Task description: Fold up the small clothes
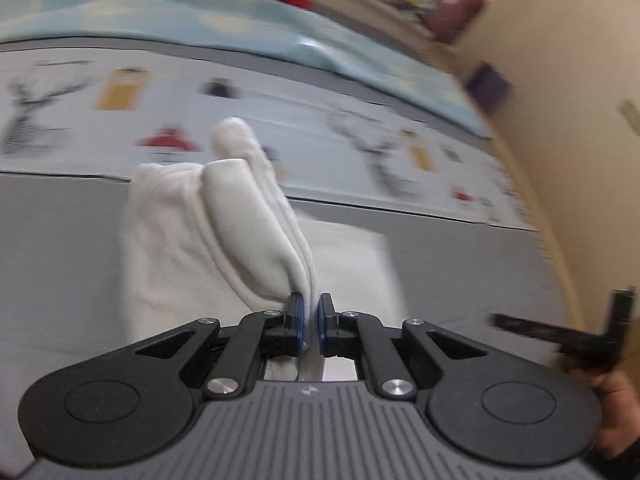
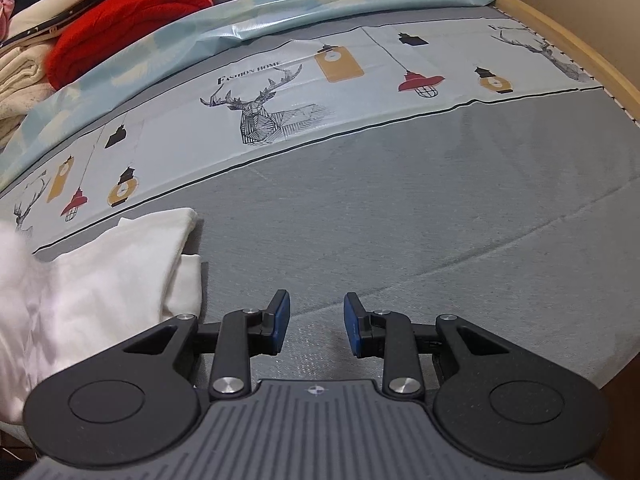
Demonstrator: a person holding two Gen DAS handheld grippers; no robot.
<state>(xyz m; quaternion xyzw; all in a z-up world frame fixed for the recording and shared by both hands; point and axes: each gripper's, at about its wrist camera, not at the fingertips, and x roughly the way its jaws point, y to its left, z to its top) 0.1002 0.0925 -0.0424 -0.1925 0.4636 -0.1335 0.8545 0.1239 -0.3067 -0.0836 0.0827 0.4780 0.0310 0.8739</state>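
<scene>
Your left gripper (image 1: 313, 322) is clenched on a bunched edge of the white garment (image 1: 208, 232), lifting it off the grey cloth (image 1: 60, 248); left view is motion-blurred. Your right gripper (image 2: 316, 326) is released, jaws apart, holding nothing, over bare cloth just right of the garment's flat part, which lies at your near left below the deer print (image 2: 260, 116). Red blanket (image 2: 128, 16) far left

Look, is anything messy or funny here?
Nothing is spilled or broken. The white garment is bunched up, lifted by the left gripper, which pinches its edge. The right gripper is open over bare grey sheet.
</scene>
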